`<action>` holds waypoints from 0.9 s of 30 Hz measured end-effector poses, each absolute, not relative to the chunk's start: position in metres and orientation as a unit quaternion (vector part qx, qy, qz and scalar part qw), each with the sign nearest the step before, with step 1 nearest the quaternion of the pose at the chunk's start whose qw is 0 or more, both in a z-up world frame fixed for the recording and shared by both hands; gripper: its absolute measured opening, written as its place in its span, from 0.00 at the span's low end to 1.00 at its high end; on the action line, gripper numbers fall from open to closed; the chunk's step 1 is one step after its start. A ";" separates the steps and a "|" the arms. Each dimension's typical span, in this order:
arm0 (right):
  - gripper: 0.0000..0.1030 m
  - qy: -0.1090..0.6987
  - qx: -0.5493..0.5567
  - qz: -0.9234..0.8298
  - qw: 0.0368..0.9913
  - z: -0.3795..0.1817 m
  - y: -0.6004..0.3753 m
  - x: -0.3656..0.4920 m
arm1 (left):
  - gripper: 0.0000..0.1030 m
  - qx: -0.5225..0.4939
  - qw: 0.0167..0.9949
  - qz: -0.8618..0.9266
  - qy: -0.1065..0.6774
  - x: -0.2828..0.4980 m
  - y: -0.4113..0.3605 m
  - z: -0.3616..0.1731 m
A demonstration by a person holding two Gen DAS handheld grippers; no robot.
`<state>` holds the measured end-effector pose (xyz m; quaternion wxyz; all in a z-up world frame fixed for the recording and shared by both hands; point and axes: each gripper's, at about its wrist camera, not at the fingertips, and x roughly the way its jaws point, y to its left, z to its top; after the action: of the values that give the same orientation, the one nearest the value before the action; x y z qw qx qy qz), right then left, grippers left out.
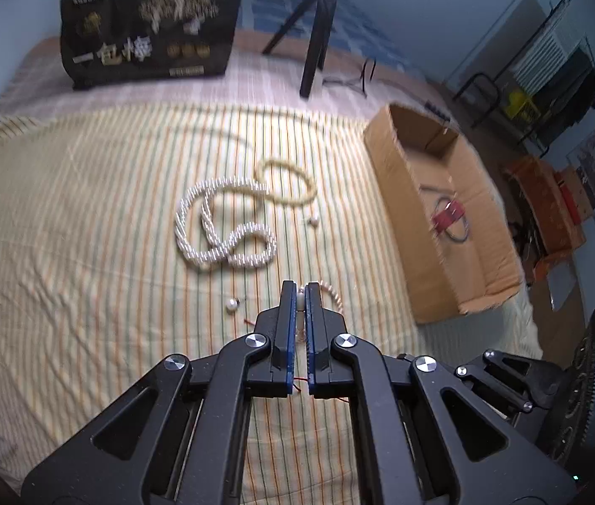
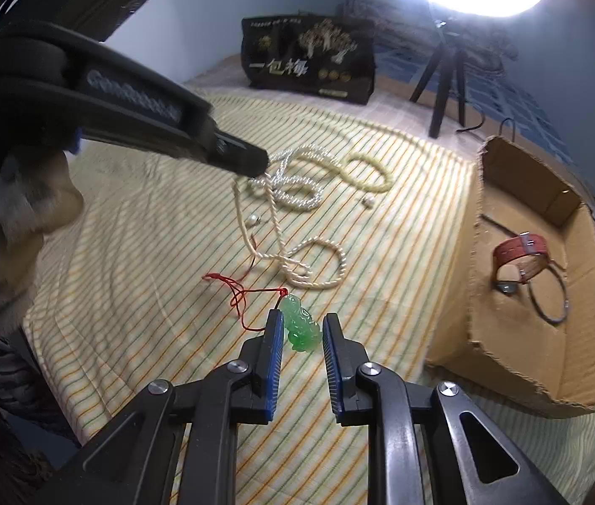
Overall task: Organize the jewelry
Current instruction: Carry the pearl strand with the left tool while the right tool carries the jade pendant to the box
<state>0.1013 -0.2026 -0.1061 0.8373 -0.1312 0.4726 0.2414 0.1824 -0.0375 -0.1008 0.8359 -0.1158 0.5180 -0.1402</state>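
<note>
My left gripper (image 1: pixel 300 294) is shut on a cream bead necklace (image 1: pixel 333 292). In the right wrist view that necklace (image 2: pixel 318 265) hangs from the left gripper (image 2: pixel 257 166) down to loops on the striped sheet. My right gripper (image 2: pixel 301 324) is shut on a green jade pendant (image 2: pixel 302 328), which sits tilted between the blue pads. Its red cord (image 2: pixel 236 294) trails left over the sheet. A white pearl rope (image 1: pixel 221 227), a yellowish bead ring (image 1: pixel 289 176) and two loose pearls (image 1: pixel 231 304) lie further back.
An open cardboard box (image 2: pixel 516 349) at the right holds a red watch (image 2: pixel 520 252) and a dark bangle (image 2: pixel 549 294). A black printed bag (image 1: pixel 146 25) and a tripod (image 1: pixel 314 33) stand at the back. A person's hand (image 2: pixel 11 219) grips the left tool.
</note>
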 end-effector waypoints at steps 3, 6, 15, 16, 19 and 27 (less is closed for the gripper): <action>0.17 0.461 -0.128 0.234 0.846 -0.096 -0.209 0.101 | 0.01 -0.127 0.842 -0.141 0.504 0.181 -0.029 -0.088; 0.17 0.443 -0.118 0.227 0.859 -0.079 -0.218 0.096 | 0.01 -0.135 0.849 -0.137 0.491 0.181 -0.021 -0.077; 0.17 0.374 -0.085 0.213 0.899 -0.020 -0.241 0.086 | 0.01 -0.146 0.862 -0.147 0.462 0.174 -0.016 -0.047; 0.17 0.366 -0.082 0.209 0.903 -0.014 -0.245 0.086 | 0.01 -0.148 0.863 -0.151 0.459 0.173 -0.017 -0.044; 0.17 0.354 -0.077 0.196 0.911 -0.004 -0.254 0.086 | 0.01 -0.150 0.865 -0.160 0.452 0.170 -0.020 -0.036; 0.17 0.337 -0.059 0.158 0.926 0.008 -0.281 0.099 | 0.01 -0.159 0.870 -0.189 0.427 0.165 -0.030 -0.004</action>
<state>0.0992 -0.2814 0.0081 0.9263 -0.0589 0.3367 0.1584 0.1646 -0.0303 -0.0038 0.8699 -0.1592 0.4268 -0.1891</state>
